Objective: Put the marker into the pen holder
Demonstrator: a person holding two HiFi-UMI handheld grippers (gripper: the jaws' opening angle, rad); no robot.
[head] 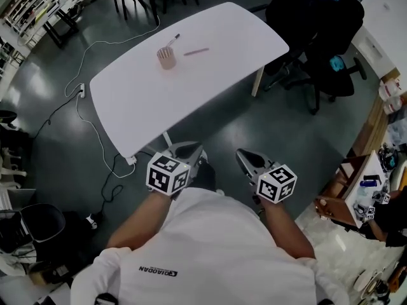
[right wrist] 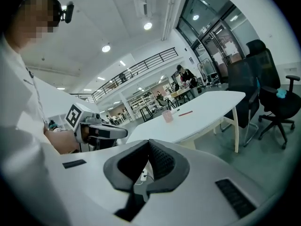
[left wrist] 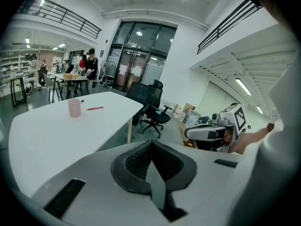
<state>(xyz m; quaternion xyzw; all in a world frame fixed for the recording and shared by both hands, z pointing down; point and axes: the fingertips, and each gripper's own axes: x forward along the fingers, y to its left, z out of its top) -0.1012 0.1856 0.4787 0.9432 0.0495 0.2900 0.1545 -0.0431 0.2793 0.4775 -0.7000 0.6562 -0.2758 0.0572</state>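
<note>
**A:** What's closest in shot?

**B:** My white shirt (head: 210,246), at the bottom of the head view. Just past it are both tongs, held low by my waist over the floor, short of the table's near edge.

**A:** Jaws?

**B:** Left gripper (head: 189,150): pads together, nothing btwn. Right gripper (head: 248,159): same, closed & empty.

**A:** Marker?

**B:** The marker (head: 196,51) lies flat on the far half of the white table (head: 159,100), well apart from both tongs & ahead of them. The pen holder (head: 166,58) stands near it on its left in the head view, not touching. A dark pen (head: 173,40) leans inside the holder.
</note>
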